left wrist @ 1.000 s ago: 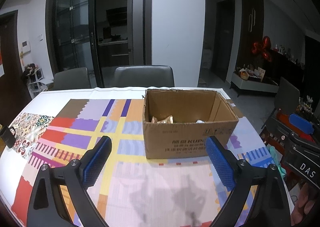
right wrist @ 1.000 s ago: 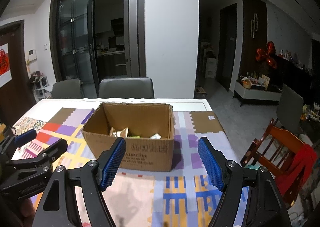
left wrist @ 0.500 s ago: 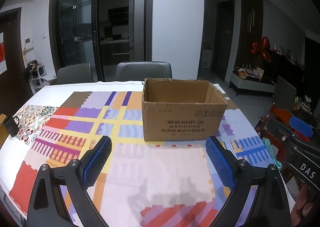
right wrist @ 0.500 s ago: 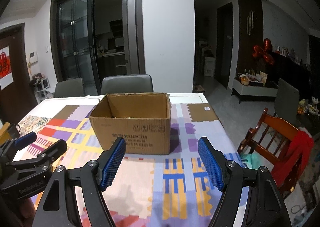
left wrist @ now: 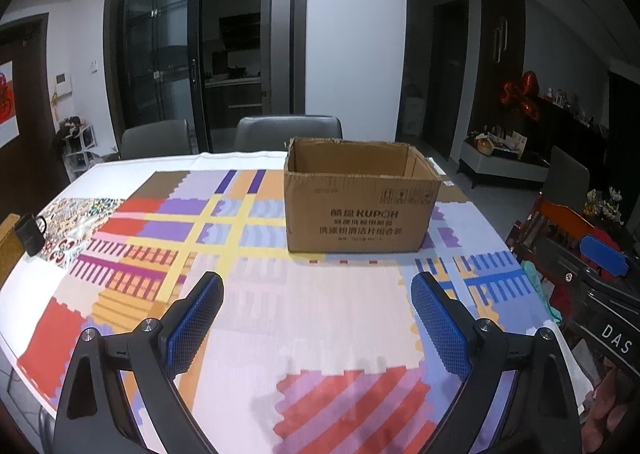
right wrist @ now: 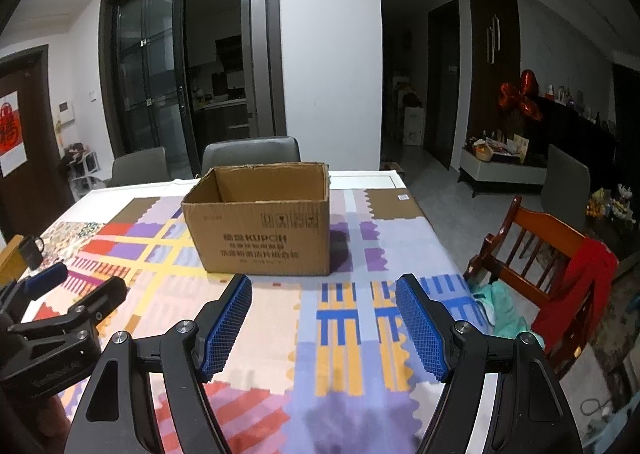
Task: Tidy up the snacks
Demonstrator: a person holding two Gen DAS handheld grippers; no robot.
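So the cardboard box sits open-topped on the patchwork tablecloth, roughly centre frame in the left wrist view and a bit left of centre in the right one. From this low angle you only see its inside walls, so I can't tell what's in it. The left gripper has its blue-padded fingers spread wide with nothing between them, just bare cloth, and the box is well above and beyond the fingertips in the frame, not touching. Same deal with the right gripper: jaws wide apart, empty, box sitting up past the left fingertip with a clear strip of cloth between. In the right view the left gripper pokes in at the lower left. A wooden chair with a red cloth draped on it stands off the table's right edge, grey chairs behind the box.
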